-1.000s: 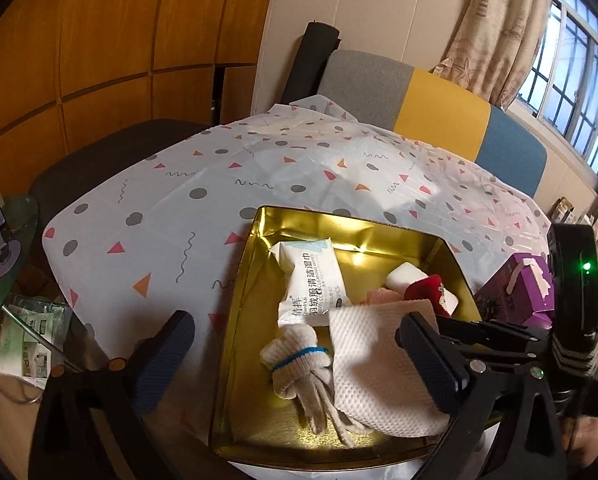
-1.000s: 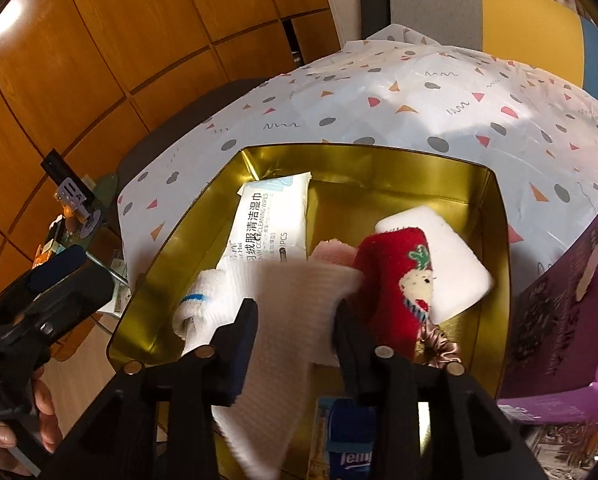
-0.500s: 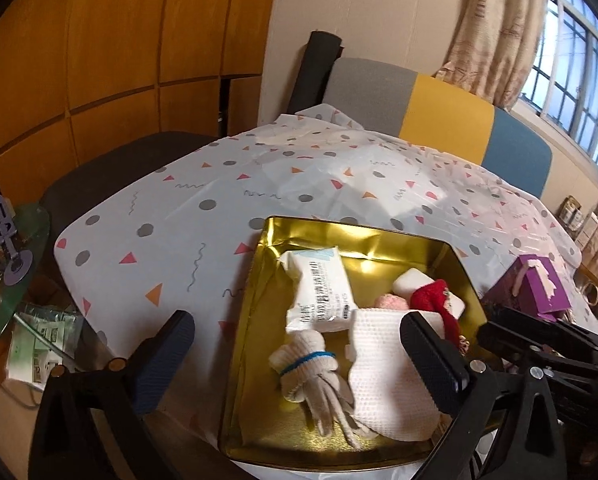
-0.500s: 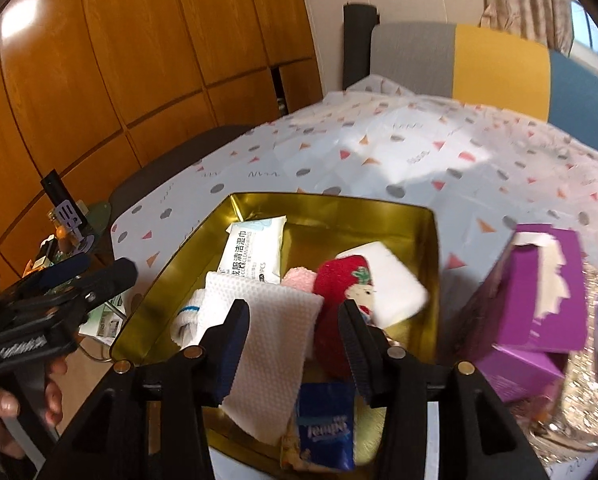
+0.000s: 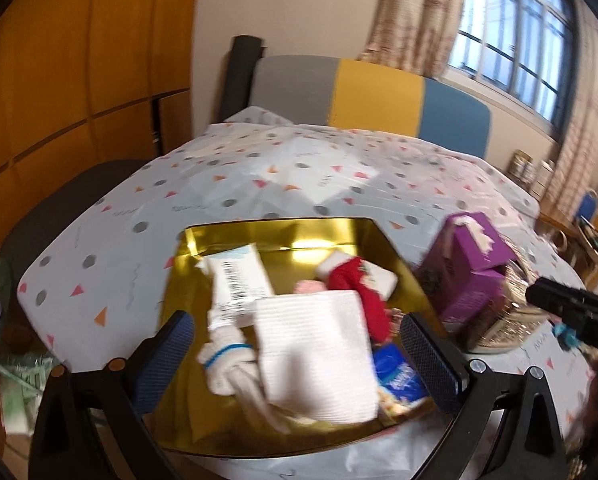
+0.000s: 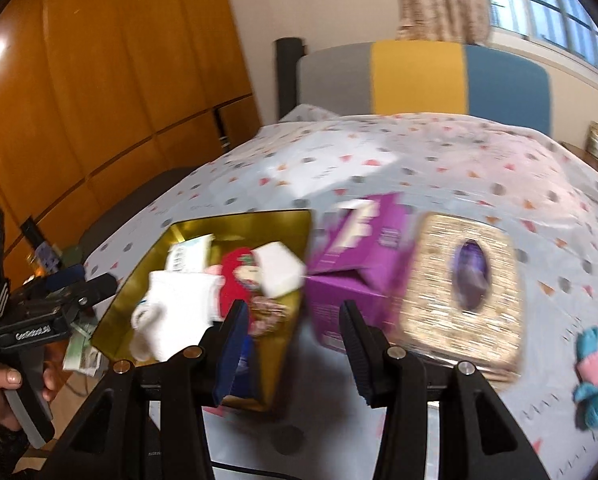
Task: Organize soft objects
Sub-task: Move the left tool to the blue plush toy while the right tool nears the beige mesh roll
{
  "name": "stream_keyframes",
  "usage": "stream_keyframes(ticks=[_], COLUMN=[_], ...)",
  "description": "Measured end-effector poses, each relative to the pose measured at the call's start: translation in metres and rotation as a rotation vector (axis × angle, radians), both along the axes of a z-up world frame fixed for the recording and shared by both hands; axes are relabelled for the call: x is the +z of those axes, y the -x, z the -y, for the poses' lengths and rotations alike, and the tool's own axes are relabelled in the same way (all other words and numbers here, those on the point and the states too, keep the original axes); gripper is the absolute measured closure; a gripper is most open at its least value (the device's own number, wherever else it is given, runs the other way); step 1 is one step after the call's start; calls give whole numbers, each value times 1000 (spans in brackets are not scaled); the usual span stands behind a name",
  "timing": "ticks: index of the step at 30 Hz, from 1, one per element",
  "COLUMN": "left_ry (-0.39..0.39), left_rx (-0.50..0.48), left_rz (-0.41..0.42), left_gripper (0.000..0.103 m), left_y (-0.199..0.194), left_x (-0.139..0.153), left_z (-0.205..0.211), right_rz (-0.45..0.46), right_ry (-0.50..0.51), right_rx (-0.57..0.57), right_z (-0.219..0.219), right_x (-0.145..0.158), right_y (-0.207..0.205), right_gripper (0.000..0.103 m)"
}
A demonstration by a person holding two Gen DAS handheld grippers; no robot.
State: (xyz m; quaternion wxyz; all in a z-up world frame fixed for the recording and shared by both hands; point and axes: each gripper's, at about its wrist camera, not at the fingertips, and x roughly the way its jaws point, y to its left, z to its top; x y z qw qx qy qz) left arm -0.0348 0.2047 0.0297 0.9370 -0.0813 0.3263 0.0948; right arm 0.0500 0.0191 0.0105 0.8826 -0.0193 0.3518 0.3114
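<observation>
A gold tray (image 5: pixel 279 226) (image 6: pixel 239 216) on the patterned tablecloth holds a folded white cloth (image 5: pixel 315 344) (image 6: pixel 179 304), knotted white gloves (image 5: pixel 227 364), a wipes pack (image 5: pixel 239 280), a red Christmas sock (image 5: pixel 359 284) (image 6: pixel 235 280), a white sponge (image 5: pixel 383 278) and a blue tissue pack (image 5: pixel 399 372). My left gripper (image 5: pixel 299 360) hovers open and empty above the tray's near edge. My right gripper (image 6: pixel 295 352) stands open and empty over the tray's right wall and the purple box (image 6: pixel 359 248). A blue and pink plush toy (image 6: pixel 595 376) lies far right on the table.
A glittery tissue box (image 6: pixel 459 280) stands right of the purple box (image 5: pixel 471 272). A hand (image 6: pixel 3 384) holds the left gripper at the table's left edge. A striped sofa back (image 5: pixel 379 92) and wooden panels stand behind the table. Clutter sits low at the left.
Both grippers pulled back and up from the tray. The right one swung right, bringing the boxes and plush toy into view. The white cloth once between its jaws now lies in the tray.
</observation>
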Motion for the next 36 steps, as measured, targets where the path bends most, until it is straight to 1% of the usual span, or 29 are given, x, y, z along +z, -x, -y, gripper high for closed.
stream_keyframes(ticks=[5, 6, 9, 13, 14, 15, 17, 18, 20, 24, 26, 29, 32, 36], left_ry=[-41, -49, -69, -84, -87, -86, -95, -100, -97, -109, -117, -110, -84, -84], left_rx=[-125, -147, -232, -342, -370, -402, -460, -475, -543, -624, -654, -705, -750, -787], left_rz=[9, 10, 24, 34, 35, 35, 42, 42, 31, 23, 16, 3, -14, -38], left_gripper=[0, 0, 0, 0, 0, 0, 0, 0, 0, 0, 0, 0, 0, 0], left_y=[-5, -6, -11, -15, -17, -18, -20, -21, -23, -27, -29, -34, -42, -51], left_x=[5, 6, 10, 15, 15, 16, 19, 20, 21, 23, 23, 23, 25, 26], left_z=[34, 40, 65, 95, 103, 110, 127, 132, 147, 174, 187, 206, 226, 254], right_rz=[-2, -3, -22, -85, -93, -110, -137, -152, -172, -211, -232, -258, -271, -278], right_ry=[-14, -14, -18, -83, -99, -127, -152, -171, -196, -266, -286, -300, -307, -313], right_rx=[-129, -169, -257, -424, -452, -507, -581, -639, -706, -843, -893, -943, -958, -962], right_z=[59, 76, 112, 179, 189, 210, 235, 255, 277, 326, 344, 365, 374, 384], right_x=[5, 5, 4, 0, -1, -2, -4, -6, -8, -13, -17, -24, -28, -30], right_y=[-6, -8, -13, -21, -22, -22, -22, -20, -18, -6, -1, 7, 13, 17], right_gripper=[56, 56, 56, 56, 56, 56, 56, 56, 56, 56, 56, 56, 56, 56])
